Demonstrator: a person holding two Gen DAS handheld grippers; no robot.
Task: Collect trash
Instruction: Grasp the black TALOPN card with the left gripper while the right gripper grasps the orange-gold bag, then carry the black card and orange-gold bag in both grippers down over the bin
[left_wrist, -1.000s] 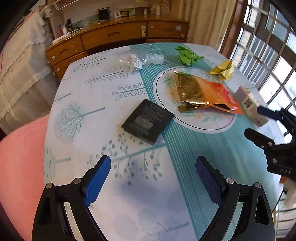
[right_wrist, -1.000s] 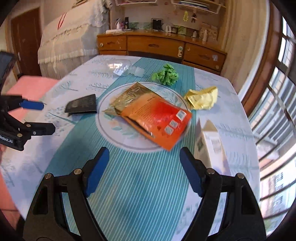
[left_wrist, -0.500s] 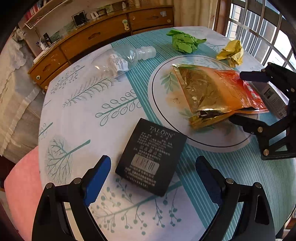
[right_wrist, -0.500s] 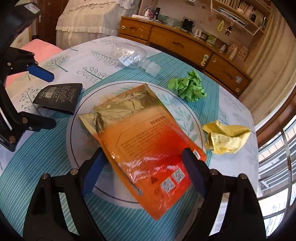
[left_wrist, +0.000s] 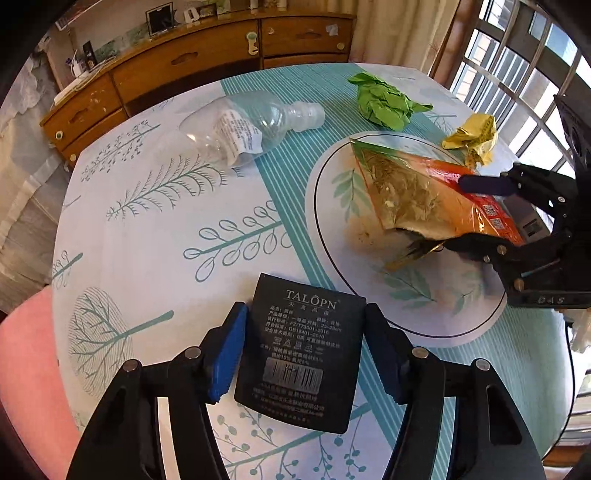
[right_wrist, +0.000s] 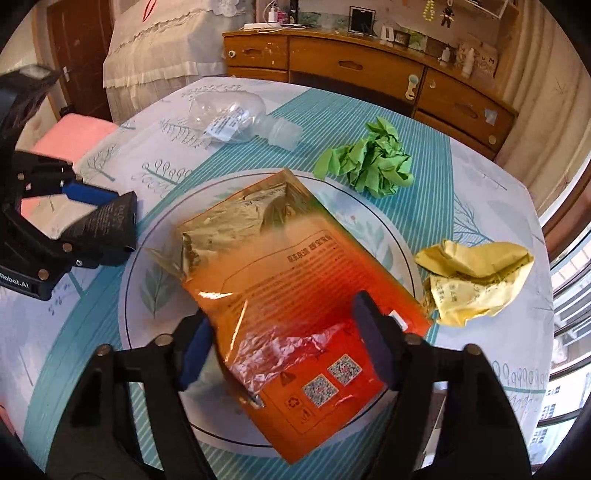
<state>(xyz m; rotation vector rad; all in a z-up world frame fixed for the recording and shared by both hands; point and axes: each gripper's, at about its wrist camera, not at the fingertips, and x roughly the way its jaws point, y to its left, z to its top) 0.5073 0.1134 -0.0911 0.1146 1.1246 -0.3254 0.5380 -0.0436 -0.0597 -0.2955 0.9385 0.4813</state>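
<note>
A flat black packet (left_wrist: 299, 354) lies near the table's front edge. My left gripper (left_wrist: 304, 308) is closing on it, and its blue pads (left_wrist: 227, 350) meet the packet's two side edges. An orange and gold foil bag (right_wrist: 295, 266) rests on the round printed ring of the tablecloth (right_wrist: 155, 295). My right gripper (right_wrist: 282, 310) is closing on the bag's lower part, and the foil crinkles between the pads. In the left wrist view the right gripper (left_wrist: 458, 214) pinches the bag (left_wrist: 413, 192). In the right wrist view the left gripper (right_wrist: 116, 225) holds the packet (right_wrist: 107, 225) tilted.
A crushed clear bottle (left_wrist: 236, 129), a green paper ball (left_wrist: 384, 101) and a crumpled yellow wrapper (left_wrist: 471, 138) lie at the far side of the table. A pink seat (left_wrist: 22, 369) stands at the left, a wooden sideboard (left_wrist: 207, 62) behind, and windows at the right.
Both grippers moved forward and down over the table. The left one now spans the black packet and has narrowed onto it. The right one has narrowed onto the orange bag, which has crinkled.
</note>
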